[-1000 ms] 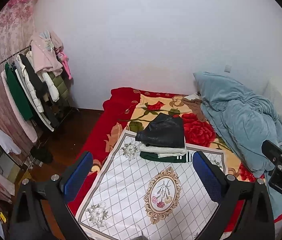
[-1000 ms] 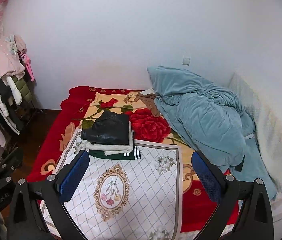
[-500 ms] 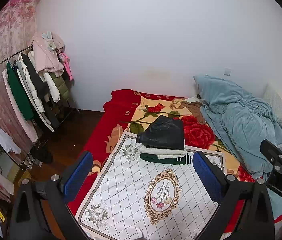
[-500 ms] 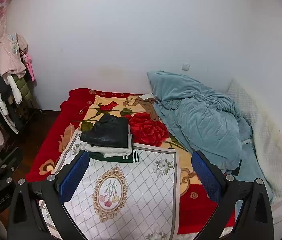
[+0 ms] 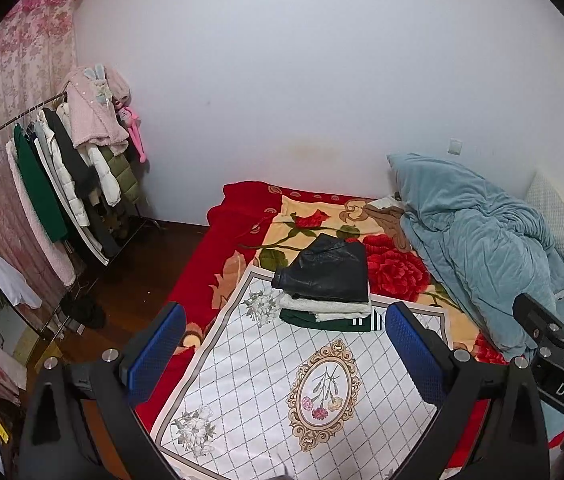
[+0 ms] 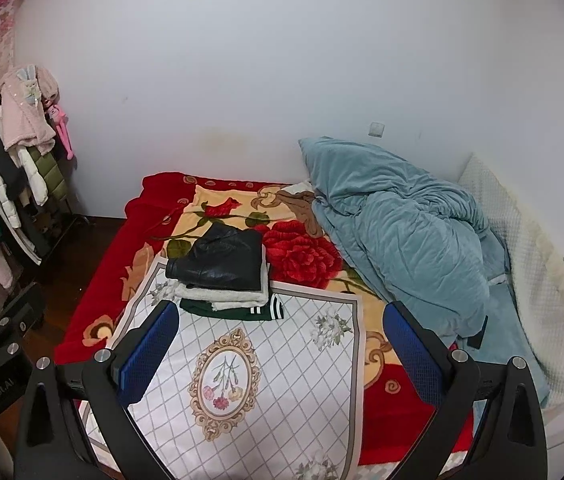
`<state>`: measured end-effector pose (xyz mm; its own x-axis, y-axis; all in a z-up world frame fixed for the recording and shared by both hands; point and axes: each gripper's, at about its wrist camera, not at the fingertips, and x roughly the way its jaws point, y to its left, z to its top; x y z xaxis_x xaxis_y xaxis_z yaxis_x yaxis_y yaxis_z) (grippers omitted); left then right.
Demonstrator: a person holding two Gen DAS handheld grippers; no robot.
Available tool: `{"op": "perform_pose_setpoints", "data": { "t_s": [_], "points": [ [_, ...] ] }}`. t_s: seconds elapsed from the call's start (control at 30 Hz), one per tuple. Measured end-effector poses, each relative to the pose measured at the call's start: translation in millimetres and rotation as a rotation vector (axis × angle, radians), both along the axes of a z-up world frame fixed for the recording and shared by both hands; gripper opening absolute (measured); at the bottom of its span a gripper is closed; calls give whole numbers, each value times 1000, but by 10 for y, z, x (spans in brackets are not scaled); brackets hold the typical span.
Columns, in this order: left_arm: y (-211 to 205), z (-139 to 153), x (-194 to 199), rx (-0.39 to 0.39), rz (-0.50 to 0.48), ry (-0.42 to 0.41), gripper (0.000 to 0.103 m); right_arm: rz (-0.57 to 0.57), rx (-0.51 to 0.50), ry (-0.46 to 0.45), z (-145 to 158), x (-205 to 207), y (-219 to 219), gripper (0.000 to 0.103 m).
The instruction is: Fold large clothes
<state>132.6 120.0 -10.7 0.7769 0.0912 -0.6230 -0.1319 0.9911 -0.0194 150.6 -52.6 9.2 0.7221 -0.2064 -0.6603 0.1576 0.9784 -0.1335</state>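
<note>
Left gripper (image 5: 282,344): I hold it raised over the near end of the bed, aimed down along it; jaws wide apart, nothing between the blue pads (image 5: 153,350).
Right gripper (image 6: 278,344): same pose beside it (its body shows at the right edge of the left view), jaws spread, empty.
Pile (image 5: 328,286): three folded garments stacked on the far edge of the white cloth (image 5: 266,384), well ahead of both grippers.
Top: black jacket (image 6: 218,262), leathery, creased.
Middle: white fleece (image 6: 222,296).
Bottom: green top (image 6: 238,312) with white stripes.
Bed: rose blanket (image 6: 302,254), blue quilt (image 6: 398,224) heaped on the right.
Left wall: rack (image 5: 62,172) of hanging coats.
</note>
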Motion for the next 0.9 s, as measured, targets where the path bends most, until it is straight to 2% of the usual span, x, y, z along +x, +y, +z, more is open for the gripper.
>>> {"op": "perform_pose_setpoints", "data": {
  "t_s": [0.9],
  "points": [
    [-59,36,-9,-6,0,-1,102,24,2,21,-72,82,-56,103]
  ]
}}
